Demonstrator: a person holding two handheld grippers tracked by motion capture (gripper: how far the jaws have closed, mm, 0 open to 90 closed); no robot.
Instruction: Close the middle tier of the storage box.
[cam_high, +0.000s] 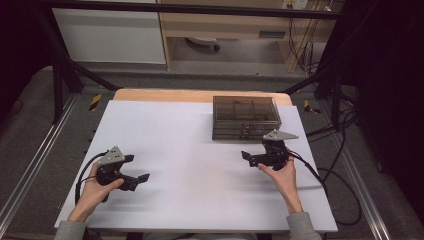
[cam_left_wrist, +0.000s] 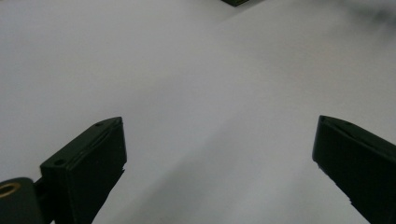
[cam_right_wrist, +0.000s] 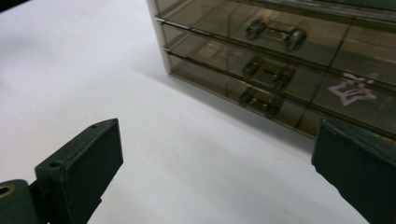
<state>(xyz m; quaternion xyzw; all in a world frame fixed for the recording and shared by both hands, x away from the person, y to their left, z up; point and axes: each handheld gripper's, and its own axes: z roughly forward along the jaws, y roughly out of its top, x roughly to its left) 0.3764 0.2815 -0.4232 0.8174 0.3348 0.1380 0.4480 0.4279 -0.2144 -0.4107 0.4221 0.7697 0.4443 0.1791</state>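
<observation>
So we see a white table (cam_high: 195, 150) with a smoky see-through drawer box (cam_high: 245, 117) standing near its far right side. Our left gripper (cam_high: 138, 169) sits well apart from the box, toward the near left of the table, held in the left hand (cam_high: 95, 192). Its jaws are spread wide with nothing between them; in the left gripper view the left gripper (cam_left_wrist: 218, 154) shows bare table (cam_left_wrist: 196, 84) between its jaws and just a dark corner of something at the top edge.

Our right gripper (cam_high: 254, 156) hovers just in front of the box, near its front right corner, held in the right hand (cam_high: 282, 175). We read its jaws as wide apart too, gripping nothing. In the right gripper view the right gripper (cam_right_wrist: 217, 154) faces the box (cam_right_wrist: 280, 60) at an angle: three stacked drawers, each with a small clear handle, all looking closed. The top handle (cam_right_wrist: 276, 31), middle handle (cam_right_wrist: 267, 73) and bottom handle (cam_right_wrist: 260, 102) line up one below another. A pale star sticker (cam_right_wrist: 350, 88) sits on the box front, right of the handles. The right jaw overlaps the box's lower right part in that view; we cannot tell if it touches. Cables trail from both grippers off the table edges.
</observation>
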